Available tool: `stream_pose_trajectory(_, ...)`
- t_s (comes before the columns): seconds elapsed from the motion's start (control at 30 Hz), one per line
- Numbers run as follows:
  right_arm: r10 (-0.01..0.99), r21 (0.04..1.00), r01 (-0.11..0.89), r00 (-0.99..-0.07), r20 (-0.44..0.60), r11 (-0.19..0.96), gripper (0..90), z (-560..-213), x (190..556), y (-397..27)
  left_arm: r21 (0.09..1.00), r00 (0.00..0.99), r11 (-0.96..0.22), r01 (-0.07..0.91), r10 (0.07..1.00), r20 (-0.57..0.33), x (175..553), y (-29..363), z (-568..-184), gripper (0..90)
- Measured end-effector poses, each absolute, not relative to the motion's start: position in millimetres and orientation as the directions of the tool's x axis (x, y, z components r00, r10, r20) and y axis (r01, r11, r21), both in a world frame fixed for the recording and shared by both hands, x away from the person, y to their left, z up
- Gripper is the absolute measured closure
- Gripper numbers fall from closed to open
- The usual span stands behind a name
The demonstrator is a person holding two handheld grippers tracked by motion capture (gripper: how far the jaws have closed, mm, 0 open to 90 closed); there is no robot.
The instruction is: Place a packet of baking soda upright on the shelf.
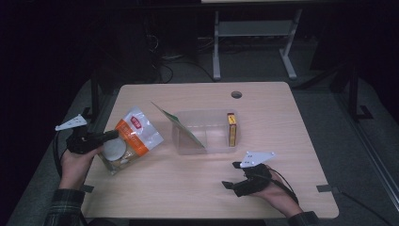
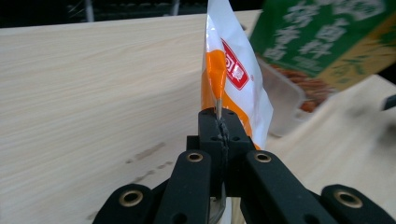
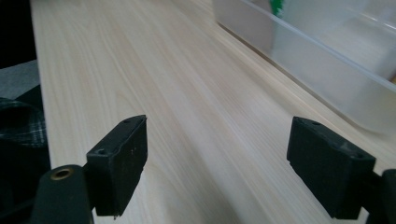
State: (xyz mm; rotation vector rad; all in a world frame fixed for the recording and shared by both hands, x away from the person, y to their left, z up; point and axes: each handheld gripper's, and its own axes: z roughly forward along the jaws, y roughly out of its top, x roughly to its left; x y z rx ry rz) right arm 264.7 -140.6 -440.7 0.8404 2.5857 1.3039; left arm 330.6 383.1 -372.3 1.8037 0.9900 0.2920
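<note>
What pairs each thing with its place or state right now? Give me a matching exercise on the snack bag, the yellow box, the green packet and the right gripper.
Things:
1. orange-and-white snack bag
2. yellow box
3. green packet
4. right gripper

Places or states:
A. leaning in the left end of the clear bin
B. jaws wide apart over the wooden table, holding nothing
C. pinched by its edge in the left gripper
D. lying at the right end of the clear bin

Pairs: 1-C, 2-D, 3-A, 4-B

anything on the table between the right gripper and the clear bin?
Nothing: bare wood separates the right gripper from the clear plastic bin in the high view; the right gripper view shows the same bare table past its open jaws.
</note>
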Motion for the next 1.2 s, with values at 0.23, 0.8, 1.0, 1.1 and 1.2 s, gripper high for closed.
stream_pose_trajectory(0.23, 0.48, 0.793, 0.397, -0.864, 0.153, 0.462, 24.4, -436, 268, -128, 0.869, 0.69, -0.177, 0.462, 0.687, -0.227, 311, 367, -366, 89.9)
stream_pose_trajectory(0.8, 0.349, 0.83, 0.336, -0.919, 0.185, 0.445, 27.1, -425, 274, -94, 0.879, 0.836, -0.242, 0.41, 0.484, -0.257, 279, 295, -366, 90.0)
stream_pose_trajectory(1.0, 0.303, 0.841, 0.332, -0.929, 0.213, 0.426, 27.2, -421, 273, -80, 0.888, 0.854, -0.229, 0.399, 0.445, -0.269, 276, 272, -367, 89.9)
stream_pose_trajectory(1.1, 0.287, 0.844, 0.326, -0.933, 0.216, 0.426, 29.7, -421, 274, -72, 0.891, 0.864, -0.228, 0.393, 0.423, -0.273, 275, 261, -370, 90.0)
stream_pose_trajectory(1.2, 0.271, 0.851, 0.327, -0.935, 0.228, 0.411, 36.3, -422, 275, -66, 0.891, 0.871, -0.235, 0.389, 0.409, -0.272, 274, 253, -372, 89.9)
